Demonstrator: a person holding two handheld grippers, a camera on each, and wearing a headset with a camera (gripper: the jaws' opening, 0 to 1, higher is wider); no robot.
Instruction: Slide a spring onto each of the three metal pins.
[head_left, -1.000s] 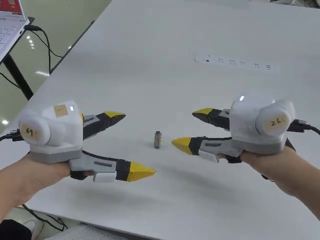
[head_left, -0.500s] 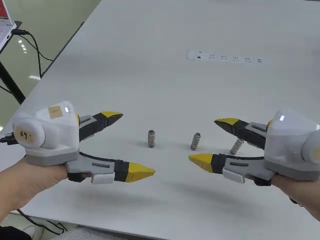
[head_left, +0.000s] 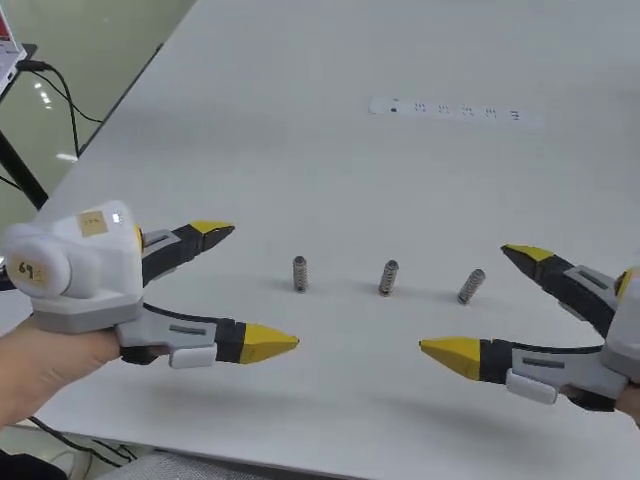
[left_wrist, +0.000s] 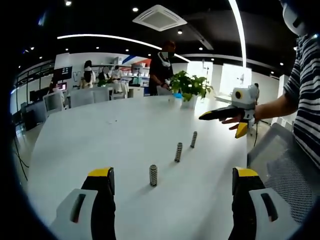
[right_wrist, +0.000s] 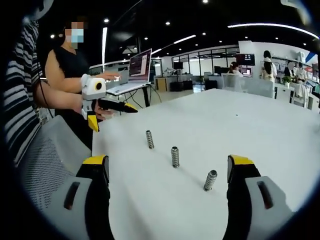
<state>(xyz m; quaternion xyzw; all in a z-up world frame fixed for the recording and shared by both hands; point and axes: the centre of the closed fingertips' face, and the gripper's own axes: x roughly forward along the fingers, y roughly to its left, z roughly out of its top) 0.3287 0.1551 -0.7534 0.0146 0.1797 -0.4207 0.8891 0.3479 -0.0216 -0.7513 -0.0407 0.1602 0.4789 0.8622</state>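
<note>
While left gripper (head_left: 257, 287) and right gripper (head_left: 469, 298) jaws gape, three springs (head_left: 389, 278) stand between them.

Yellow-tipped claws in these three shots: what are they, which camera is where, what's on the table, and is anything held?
There is no robot here. The claws are hand-held two-jaw grippers, worked by someone wearing a headset. The head view comes from the headset camera, looking down at the left gripper and the right gripper. The two round pictures come from fisheye cameras riding on the grippers. Each looks out between its own jaws, with the other gripper opposite.

On the white table three small springs stand in a row: the left spring, the middle spring and the right spring, which leans. I cannot tell whether pins sit inside them. A power strip lies farther back. Both grippers are open and hold nothing.
</note>
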